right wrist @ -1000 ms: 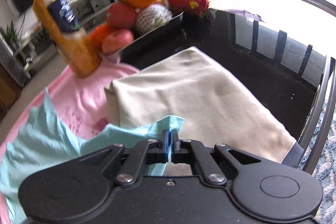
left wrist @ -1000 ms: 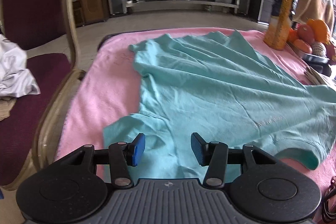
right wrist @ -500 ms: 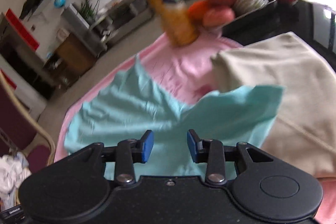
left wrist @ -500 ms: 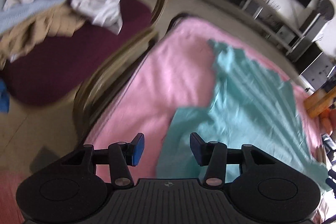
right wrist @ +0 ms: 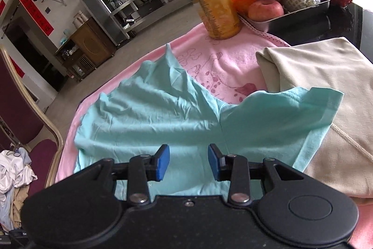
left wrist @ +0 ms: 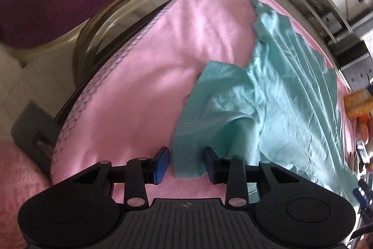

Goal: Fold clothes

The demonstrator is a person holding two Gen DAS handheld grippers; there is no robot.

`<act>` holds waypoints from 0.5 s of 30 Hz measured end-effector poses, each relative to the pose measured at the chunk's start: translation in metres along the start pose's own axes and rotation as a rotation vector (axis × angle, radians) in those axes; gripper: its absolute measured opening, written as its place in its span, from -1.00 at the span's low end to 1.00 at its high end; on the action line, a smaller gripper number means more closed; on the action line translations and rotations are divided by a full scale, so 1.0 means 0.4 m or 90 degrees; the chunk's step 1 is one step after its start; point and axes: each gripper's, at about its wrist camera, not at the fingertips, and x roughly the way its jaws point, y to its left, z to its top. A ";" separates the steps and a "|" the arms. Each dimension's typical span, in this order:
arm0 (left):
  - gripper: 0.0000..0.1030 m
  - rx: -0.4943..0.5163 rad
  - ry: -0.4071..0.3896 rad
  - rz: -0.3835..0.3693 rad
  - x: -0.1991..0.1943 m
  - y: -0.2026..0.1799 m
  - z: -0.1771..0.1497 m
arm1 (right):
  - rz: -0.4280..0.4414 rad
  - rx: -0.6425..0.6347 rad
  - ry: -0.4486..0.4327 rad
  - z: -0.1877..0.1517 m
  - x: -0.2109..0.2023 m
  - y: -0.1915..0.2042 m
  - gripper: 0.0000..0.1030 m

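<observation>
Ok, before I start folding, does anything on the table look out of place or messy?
Yes. The teal T-shirt lies rumpled, and one sleeve is draped over the folded beige garment beside it instead of lying flat on the pink blanket. Both grippers are open and holding nothing.

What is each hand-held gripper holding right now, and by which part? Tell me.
Nothing is held. The left hand-held gripper is open around the teal T-shirt sleeve's edge, not clamped. The right hand-held gripper is open above the shirt.

A mint-green T-shirt point(right wrist: 149, 118) lies spread and wrinkled on a pink blanket point(left wrist: 144, 76), one sleeve draped over folded beige clothing point(right wrist: 326, 90).
</observation>
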 end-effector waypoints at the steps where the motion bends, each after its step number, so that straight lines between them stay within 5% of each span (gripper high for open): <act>1: -0.36 0.029 -0.001 0.011 0.003 -0.017 -0.007 | -0.003 0.001 0.001 0.000 0.001 -0.002 -0.30; 6: -0.37 0.174 -0.008 0.066 0.016 -0.096 -0.042 | -0.018 0.008 0.006 0.000 0.006 -0.010 -0.26; 8: -0.79 0.220 -0.023 0.090 0.012 -0.112 -0.057 | -0.023 0.011 0.008 0.000 0.008 -0.013 -0.24; 10: -0.96 0.262 -0.052 0.126 0.000 -0.122 -0.062 | -0.029 0.014 0.010 0.000 0.011 -0.017 -0.22; 15: -0.96 0.347 -0.176 0.237 -0.069 -0.142 -0.036 | -0.048 0.013 0.023 -0.002 0.021 -0.022 -0.20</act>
